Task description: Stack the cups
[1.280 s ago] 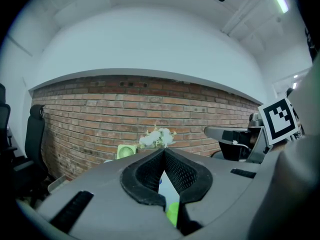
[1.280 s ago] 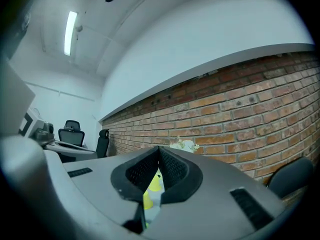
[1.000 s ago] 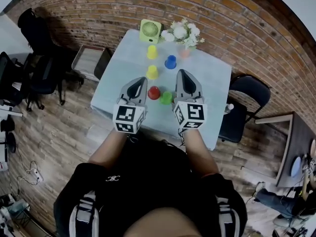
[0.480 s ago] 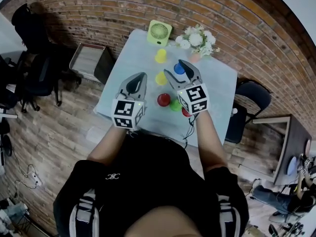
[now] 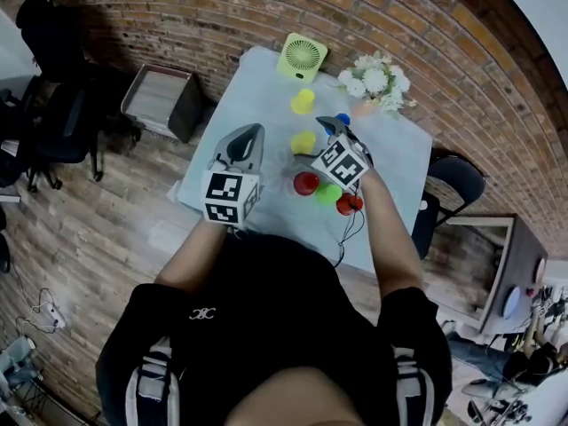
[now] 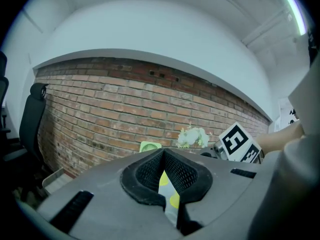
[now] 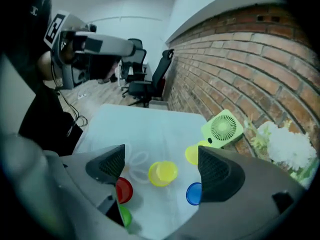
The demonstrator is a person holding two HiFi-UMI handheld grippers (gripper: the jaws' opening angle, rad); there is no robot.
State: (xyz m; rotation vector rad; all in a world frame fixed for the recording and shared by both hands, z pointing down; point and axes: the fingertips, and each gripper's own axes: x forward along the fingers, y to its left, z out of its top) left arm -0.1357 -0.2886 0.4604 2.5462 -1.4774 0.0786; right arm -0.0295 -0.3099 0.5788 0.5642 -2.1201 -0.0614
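The right hand-held gripper [image 7: 160,156] is opening wide and empty, the yellow cup [image 7: 162,173] showing beyond its jaws; its right jaw half hides the blue cup [image 7: 193,194]. The left hand-held gripper [image 6: 164,156] has its jaws together, empty.

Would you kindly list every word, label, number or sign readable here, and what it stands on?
No readable words or numbers.
Emblem on the person's black top: too small to read.
Cubes of left gripper and right gripper (jaws opening, nothing between): square marker patterns, no letters.
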